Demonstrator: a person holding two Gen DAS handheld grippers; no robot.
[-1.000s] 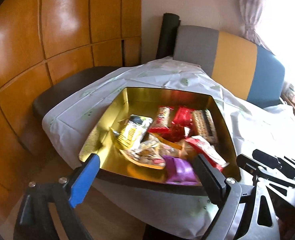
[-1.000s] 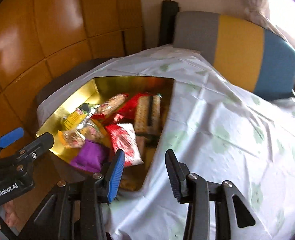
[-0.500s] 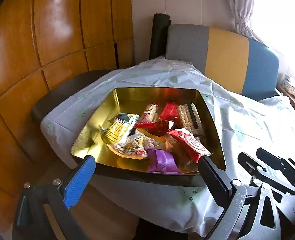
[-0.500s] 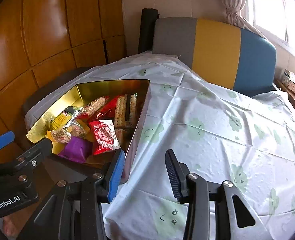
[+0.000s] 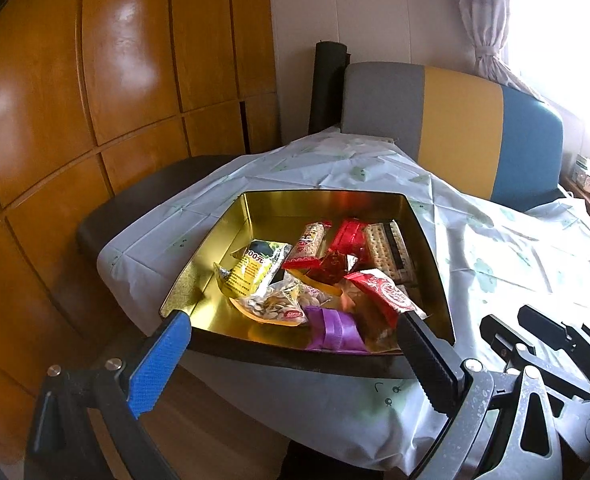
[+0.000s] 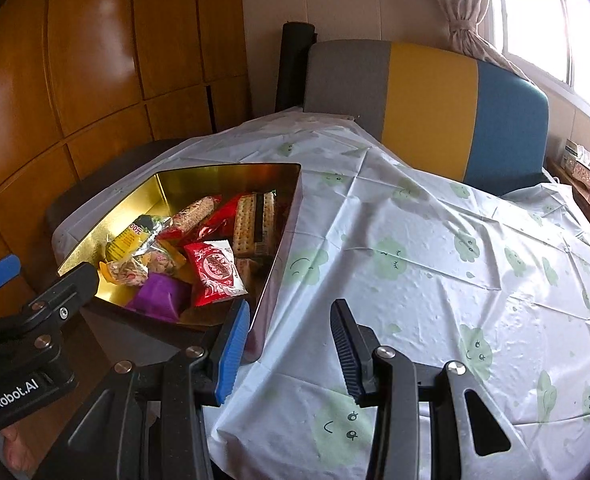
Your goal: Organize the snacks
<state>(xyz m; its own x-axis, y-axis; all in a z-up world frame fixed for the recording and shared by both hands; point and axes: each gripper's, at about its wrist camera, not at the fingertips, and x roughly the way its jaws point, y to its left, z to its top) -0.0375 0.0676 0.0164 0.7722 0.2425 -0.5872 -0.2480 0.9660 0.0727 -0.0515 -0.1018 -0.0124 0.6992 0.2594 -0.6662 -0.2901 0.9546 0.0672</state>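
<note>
A gold tin box (image 5: 327, 204) (image 6: 223, 174) sits at the table's left corner, holding several snack packets: a yellow packet (image 5: 253, 270), a red-and-white packet (image 5: 387, 294) (image 6: 215, 272), a purple packet (image 5: 333, 328) (image 6: 157, 296), crackers (image 5: 387, 246) (image 6: 253, 220) and red wrappers (image 5: 349, 234). My left gripper (image 5: 293, 350) is open and empty, its jaws spread wide in front of the box's near edge. My right gripper (image 6: 291, 340) is open and empty, just right of the box's near corner, above the tablecloth.
The table wears a white cloth with green cloud faces (image 6: 435, 264). A grey, yellow and blue chair back (image 5: 451, 128) stands behind it. Wooden panelling (image 5: 95, 80) fills the left. The table edge and floor lie below the left gripper.
Both grippers have drawn back and up from the box, so more of the table shows. The snacks have not moved. Both grippers stayed open.
</note>
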